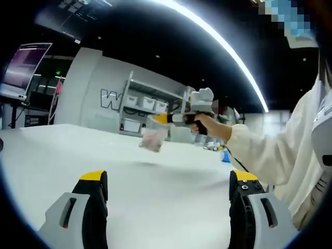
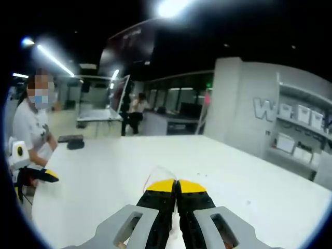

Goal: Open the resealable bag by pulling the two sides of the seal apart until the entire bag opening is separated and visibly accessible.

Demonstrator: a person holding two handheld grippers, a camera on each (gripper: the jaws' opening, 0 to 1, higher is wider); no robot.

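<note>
White table (image 1: 155,197); right gripper (image 1: 165,119) dangles resealable bag (image 1: 154,137); left gripper (image 1: 168,179) agape.

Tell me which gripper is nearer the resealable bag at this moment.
Right. The right gripper is shut on the resealable bag, holding it above the table. The left gripper is open, apart from the bag.

bags: 1 (image 1: 154,138) | grippers: 2 (image 1: 168,184) (image 2: 176,185) | tables: 1 (image 1: 62,155) | monitors: 1 (image 1: 23,67)
</note>
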